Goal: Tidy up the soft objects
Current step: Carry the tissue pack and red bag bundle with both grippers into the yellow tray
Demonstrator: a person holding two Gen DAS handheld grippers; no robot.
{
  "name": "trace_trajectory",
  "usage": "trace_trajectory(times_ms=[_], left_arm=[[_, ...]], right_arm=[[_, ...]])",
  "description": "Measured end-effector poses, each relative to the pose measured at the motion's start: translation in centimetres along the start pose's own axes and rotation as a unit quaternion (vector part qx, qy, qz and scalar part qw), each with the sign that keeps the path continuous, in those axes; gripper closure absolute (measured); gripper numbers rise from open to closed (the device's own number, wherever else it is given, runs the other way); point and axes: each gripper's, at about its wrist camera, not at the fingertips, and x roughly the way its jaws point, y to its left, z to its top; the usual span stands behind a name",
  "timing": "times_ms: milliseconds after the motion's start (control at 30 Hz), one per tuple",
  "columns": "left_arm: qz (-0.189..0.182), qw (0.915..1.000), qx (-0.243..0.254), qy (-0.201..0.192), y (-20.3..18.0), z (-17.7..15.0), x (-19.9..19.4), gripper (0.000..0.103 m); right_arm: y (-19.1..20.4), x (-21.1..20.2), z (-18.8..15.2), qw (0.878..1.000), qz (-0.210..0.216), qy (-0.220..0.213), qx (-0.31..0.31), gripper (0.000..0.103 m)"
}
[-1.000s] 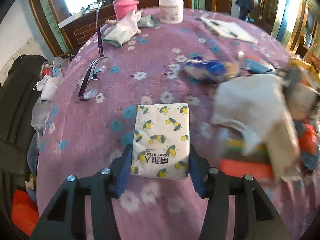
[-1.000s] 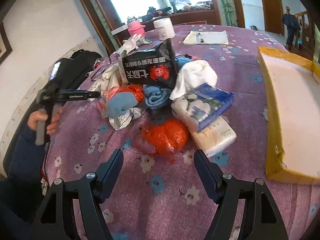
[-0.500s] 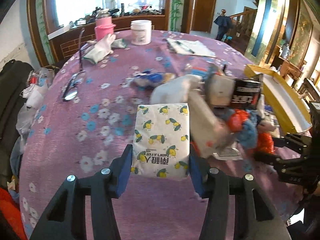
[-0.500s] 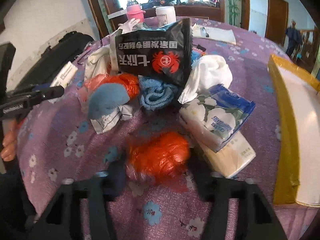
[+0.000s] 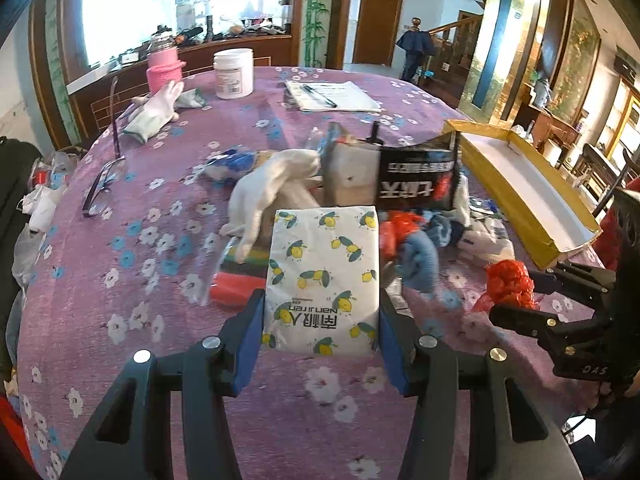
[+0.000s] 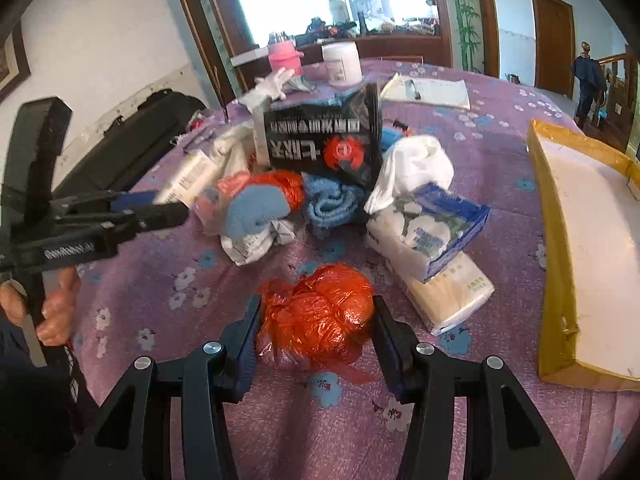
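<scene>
My left gripper (image 5: pixel 320 304) is shut on a white tissue pack with lemon print (image 5: pixel 324 264), held above the purple flowered tablecloth just in front of the pile. In the right wrist view that gripper (image 6: pixel 160 208) comes in from the left with the pack (image 6: pixel 188 178). My right gripper (image 6: pixel 316 312) is shut on a crumpled orange plastic bag (image 6: pixel 324 300), and the left wrist view also shows this bag (image 5: pixel 508 280). The pile holds a black packet (image 6: pixel 320 144), a blue towel (image 6: pixel 328 204), a white cloth (image 6: pixel 416 164) and a blue tissue pack (image 6: pixel 428 232).
A long yellow box (image 6: pixel 544 240) with a white inside lies at the right. Glasses (image 5: pixel 100 188), a white glove (image 5: pixel 156 108), a pink bottle (image 5: pixel 162 68), a white jar (image 5: pixel 234 74) and papers with a pen (image 5: pixel 332 96) sit at the far side. A black bag (image 6: pixel 132 140) rests beyond the left edge.
The left gripper has swung right with the tissue pack, from open cloth to the pile. The right gripper moved onto the orange bag and its jaws closed on it.
</scene>
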Motion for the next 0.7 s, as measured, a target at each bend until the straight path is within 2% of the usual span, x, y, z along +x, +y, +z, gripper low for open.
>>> trace_trajectory(times_ms=[333, 700], left_arm=[[-0.023, 0.9993, 0.029, -0.005, -3.7, 1.2, -0.2, 0.052], [-0.045, 0.9961, 0.076, -0.002, -9.3, 3.0, 0.3, 0.052]], right_arm=[[-1.5, -2.8, 0.5, 0.999, -0.003, -0.033, 0.023, 0.048], [-5.6, -5.3, 0.8, 0.996, -0.019, -0.058, 0.071, 0.048]])
